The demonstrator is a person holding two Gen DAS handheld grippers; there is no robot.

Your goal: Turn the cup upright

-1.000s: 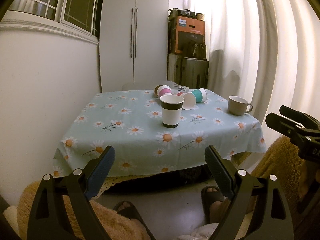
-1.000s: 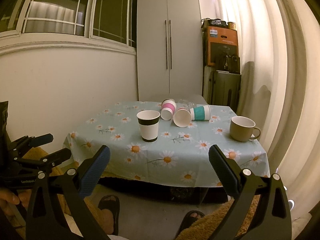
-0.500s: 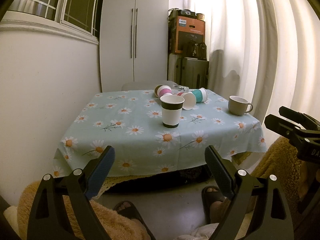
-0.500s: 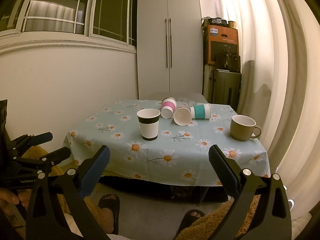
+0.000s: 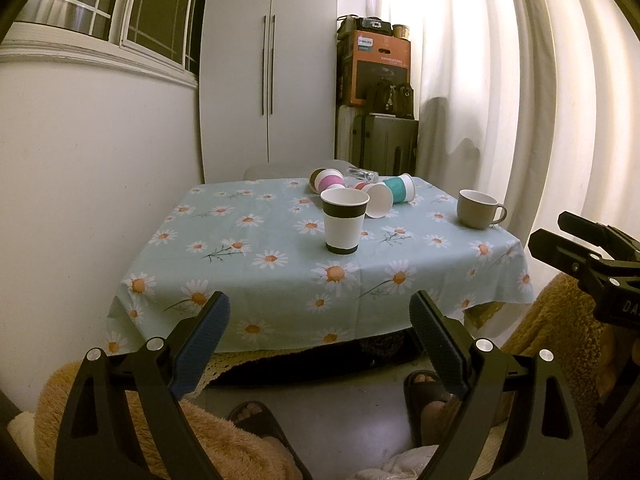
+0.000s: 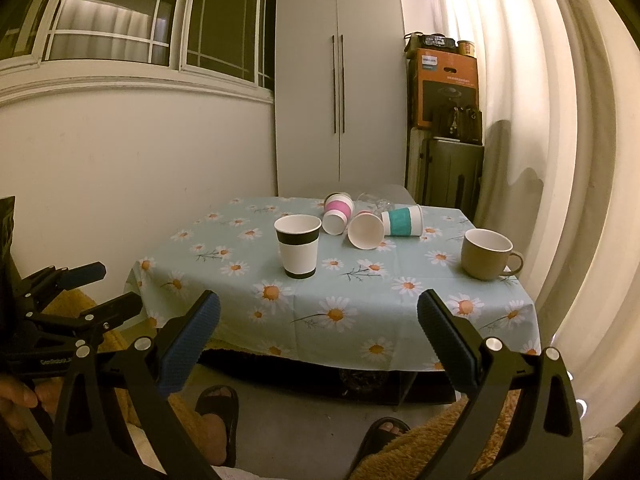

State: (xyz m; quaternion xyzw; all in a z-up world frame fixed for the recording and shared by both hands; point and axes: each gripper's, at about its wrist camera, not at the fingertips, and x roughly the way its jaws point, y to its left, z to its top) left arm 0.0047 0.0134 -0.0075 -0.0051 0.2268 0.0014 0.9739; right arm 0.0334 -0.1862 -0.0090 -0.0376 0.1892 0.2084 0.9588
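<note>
Cups lie tipped on their sides in a small cluster at the far middle of the tabletop (image 6: 400,320), well beyond both sets of fingers: a pink-banded cup (image 6: 338,212), a teal-banded cup (image 6: 402,221) and a plain white cup (image 6: 365,230) with its mouth facing the camera. Nearer the fingers, a black-banded cup (image 6: 298,246) stands upright, and a tan mug (image 6: 486,254) stands upright off to the right of the right gripper's fingers.

Both the left gripper (image 5: 320,336) and the right gripper (image 6: 318,330) are spread wide and hold nothing, hanging short of the table's near edge. Judging from this, the work is at the approach step, with no tipped cup yet reached. The next move seems to call for carrying one gripper forward past the standing cup without knocking it, then closing on the side wall of a lying cup and turning it mouth-up. The white cup, nearest of the fallen ones, looks the easiest choice.

As for writing, the orange box (image 5: 378,68) by the cupboard bears a blue label too small to read, and white lettering on the left gripper's body is only partly legible
</note>
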